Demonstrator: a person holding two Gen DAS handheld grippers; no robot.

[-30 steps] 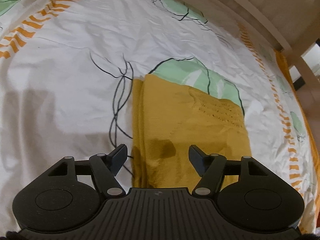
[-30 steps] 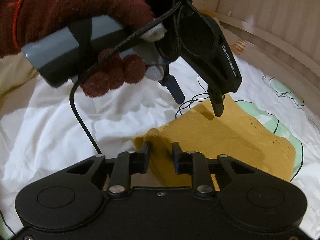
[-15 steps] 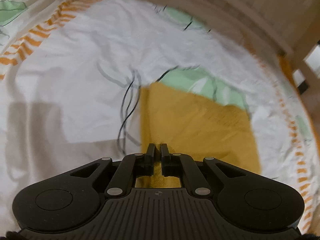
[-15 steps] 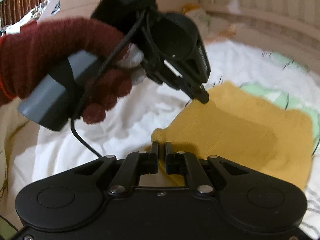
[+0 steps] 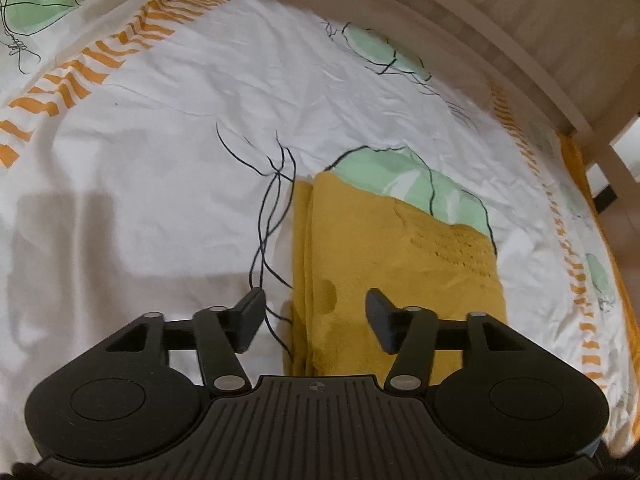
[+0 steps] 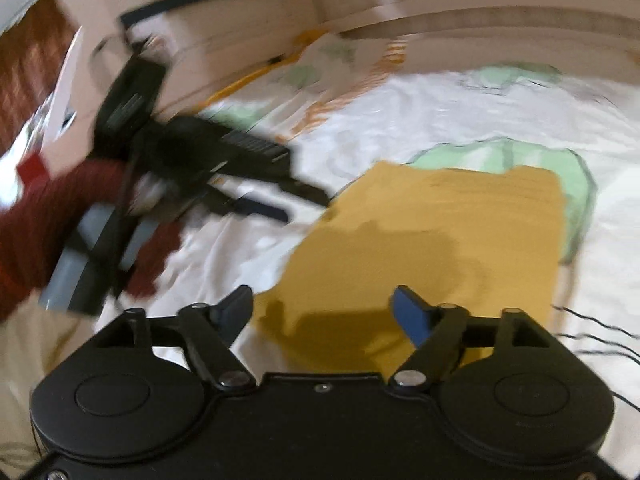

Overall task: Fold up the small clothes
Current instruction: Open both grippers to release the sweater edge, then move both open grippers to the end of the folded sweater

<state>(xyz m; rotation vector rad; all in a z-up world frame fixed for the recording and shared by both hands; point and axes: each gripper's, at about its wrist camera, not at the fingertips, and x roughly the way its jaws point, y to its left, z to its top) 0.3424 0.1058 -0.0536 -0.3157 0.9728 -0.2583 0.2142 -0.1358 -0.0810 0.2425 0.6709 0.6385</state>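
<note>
Mustard-yellow knit garment (image 5: 400, 276), folded into a rough rectangle, lies on the white leaf-printed bedsheet (image 5: 160, 168) at centre right of the left wrist frame. The left claw (image 5: 316, 316) is opening above its near edge, fingers clear of the cloth. In the blurred right wrist frame the right claw (image 6: 324, 312) is also opening over a garment corner, gripping nothing; a maroon-gloved hand (image 6: 52, 224) shows at left.
</note>
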